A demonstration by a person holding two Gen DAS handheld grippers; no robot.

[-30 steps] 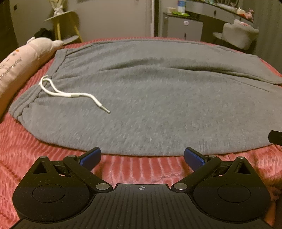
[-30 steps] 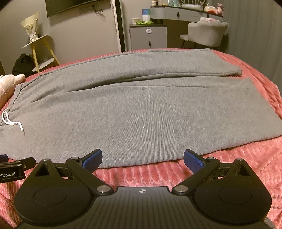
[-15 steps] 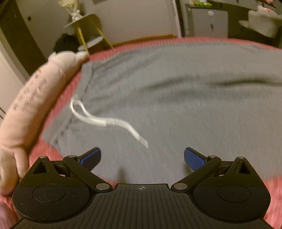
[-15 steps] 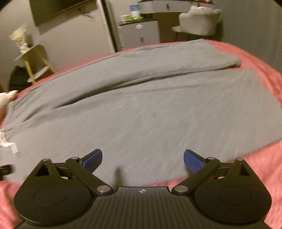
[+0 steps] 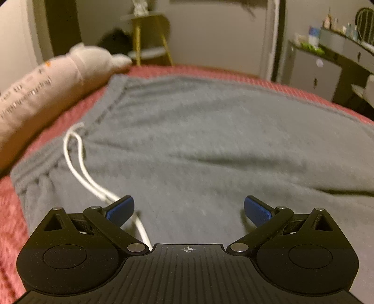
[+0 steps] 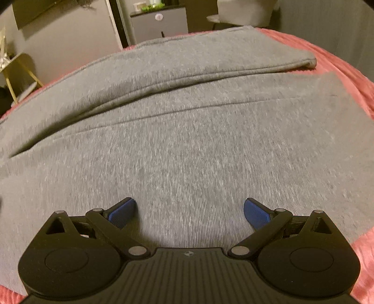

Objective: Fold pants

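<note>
Grey sweatpants (image 5: 210,145) lie flat on a red ribbed bedspread (image 5: 14,210). Their waistband (image 5: 46,159) is at the left of the left wrist view, with a white drawstring (image 5: 79,163) trailing under my left finger. My left gripper (image 5: 188,209) hovers open just over the hip area, nothing between its blue pads. In the right wrist view the two legs (image 6: 187,117) stretch away, the far leg's hem (image 6: 308,62) at upper right. My right gripper (image 6: 189,210) is open low over the near leg, holding nothing.
A long pink plush pillow (image 5: 46,84) lies along the bed beside the waistband. A yellow-legged stand (image 5: 152,39) and a dark bag stand beyond the bed. A grey cabinet (image 6: 159,23) and a padded chair (image 6: 243,14) are behind the leg end.
Both grippers have moved forward from the bed's near edge to low over the pants. The left one swung towards the waistband and drawstring. Both stayed open.
</note>
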